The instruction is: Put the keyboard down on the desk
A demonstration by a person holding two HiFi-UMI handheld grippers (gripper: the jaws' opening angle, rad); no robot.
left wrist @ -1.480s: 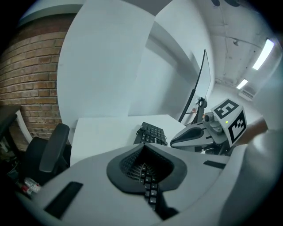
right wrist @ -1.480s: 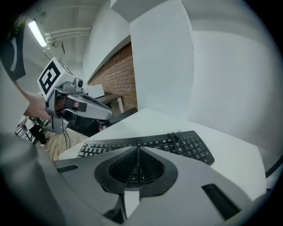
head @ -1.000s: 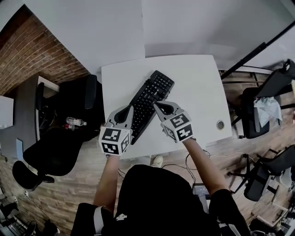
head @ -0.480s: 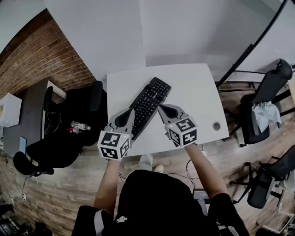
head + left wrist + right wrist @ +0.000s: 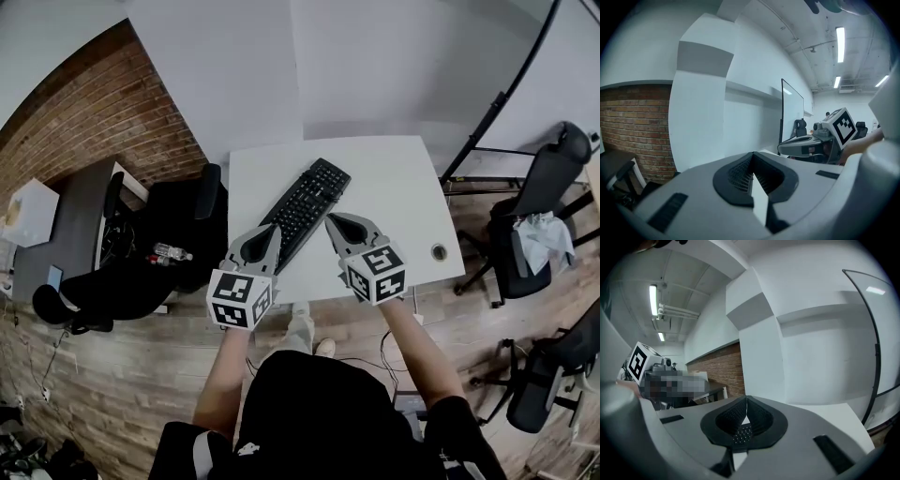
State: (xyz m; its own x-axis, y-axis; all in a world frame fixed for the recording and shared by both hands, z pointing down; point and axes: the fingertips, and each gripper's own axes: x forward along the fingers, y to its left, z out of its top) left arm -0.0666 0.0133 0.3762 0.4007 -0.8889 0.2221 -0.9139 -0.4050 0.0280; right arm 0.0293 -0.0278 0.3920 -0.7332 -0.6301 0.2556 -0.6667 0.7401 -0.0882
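A black keyboard (image 5: 307,203) lies diagonally on the white desk (image 5: 394,202), its far end toward the wall. My left gripper (image 5: 271,231) hovers at the left of the keyboard's near end and my right gripper (image 5: 330,221) at its right, both over the desk's front edge. Both are shut with nothing between the pads. In the left gripper view the left gripper (image 5: 751,162) has its jaws pressed together, and the right gripper (image 5: 820,139) shows beside it. The right gripper view shows the right gripper (image 5: 746,412) likewise closed and empty. Neither gripper view shows the keyboard.
A black office chair (image 5: 183,225) with a water bottle (image 5: 172,251) stands left of the desk, by a brick wall (image 5: 103,112). A cable hole (image 5: 439,251) sits at the desk's right front corner. More chairs (image 5: 548,202) and a slanted black pole (image 5: 502,94) are at the right.
The view has drawn back: desk and keyboard now sit slightly farther and smaller. Both grippers stay shut on either side of the keyboard's near end.
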